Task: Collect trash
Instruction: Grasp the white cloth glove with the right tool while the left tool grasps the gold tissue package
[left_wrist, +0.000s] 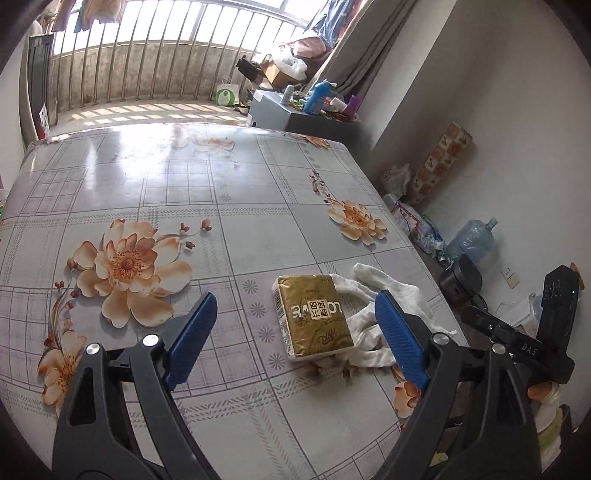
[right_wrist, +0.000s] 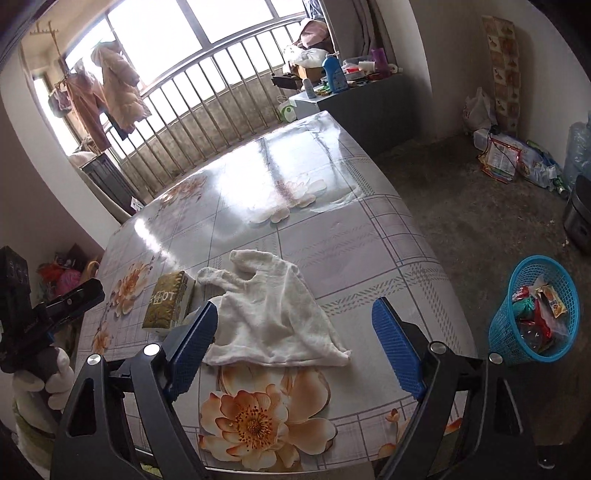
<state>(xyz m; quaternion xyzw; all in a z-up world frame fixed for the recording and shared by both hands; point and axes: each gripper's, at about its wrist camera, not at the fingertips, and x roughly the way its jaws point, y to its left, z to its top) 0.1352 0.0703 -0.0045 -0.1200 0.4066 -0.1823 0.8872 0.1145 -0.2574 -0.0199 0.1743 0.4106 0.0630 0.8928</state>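
Left gripper fingers wide, empty, above gold rectangular tissue pack on floral-cloth table; right gripper fingers wide, empty, above crumpled white cloth touching pack; blue mesh plastic bin on floor, already holds wrappers; suggest straddling pack's short sides, closing squarely.

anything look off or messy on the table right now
Only the white cloth: it lies crumpled near the table edge, one corner against the gold tissue pack. Nothing looks spilled or broken. The blue basket stands upright on the floor with wrappers inside.
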